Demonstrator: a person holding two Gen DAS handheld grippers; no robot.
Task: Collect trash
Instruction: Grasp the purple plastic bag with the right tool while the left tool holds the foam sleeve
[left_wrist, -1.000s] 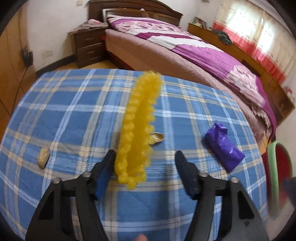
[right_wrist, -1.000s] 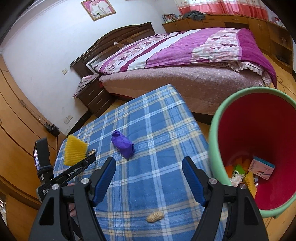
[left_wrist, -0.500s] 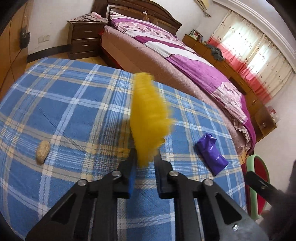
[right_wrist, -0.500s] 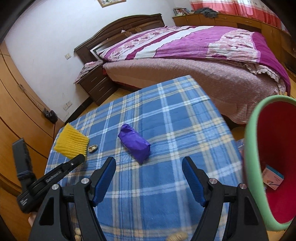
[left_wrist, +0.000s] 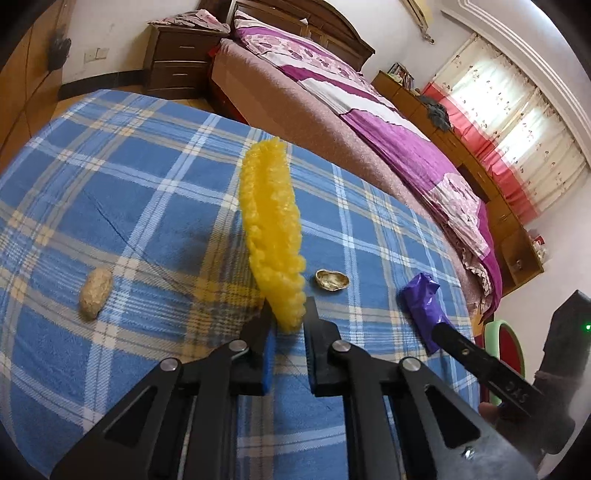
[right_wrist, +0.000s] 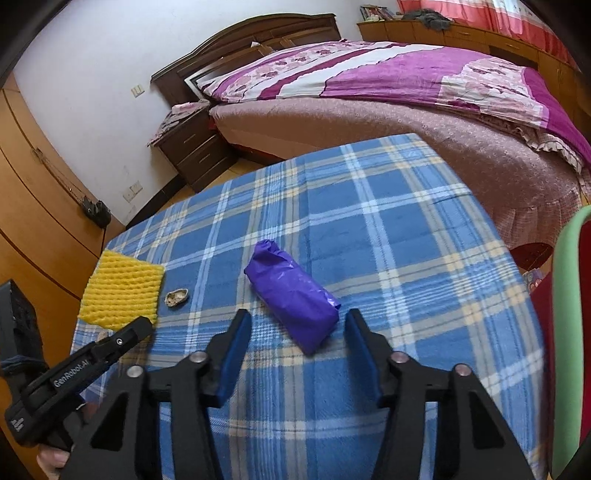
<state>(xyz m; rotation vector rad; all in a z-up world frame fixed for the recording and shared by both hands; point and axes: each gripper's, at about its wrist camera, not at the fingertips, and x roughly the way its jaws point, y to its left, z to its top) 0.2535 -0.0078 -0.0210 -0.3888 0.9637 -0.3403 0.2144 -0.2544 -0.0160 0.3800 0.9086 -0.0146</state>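
Two pieces of trash are being addressed on the bench (right_wrist: 406, 236), which carries a blue plaid cloth. The yellow foam net (left_wrist: 271, 229) stands on edge, its near end pinched between the pads of the left tongs (left_wrist: 286, 314), which are closed tight on it. The purple plastic bag (right_wrist: 291, 291) lies at mid-bench, its near end just ahead of the gap of the right tongs (right_wrist: 297, 334); these jaws are closing, about half apart, and the pads do not touch the bag. A broken nut shell (left_wrist: 331, 279) lies just right of the foam net, between it and the purple bag. A whole peanut (left_wrist: 95, 292) lies well to the left of the net. A green-rimmed red bin (right_wrist: 570, 332) stands off the right edge of the bench. A bed (right_wrist: 424, 107) with a purple quilt lies beyond the far side.
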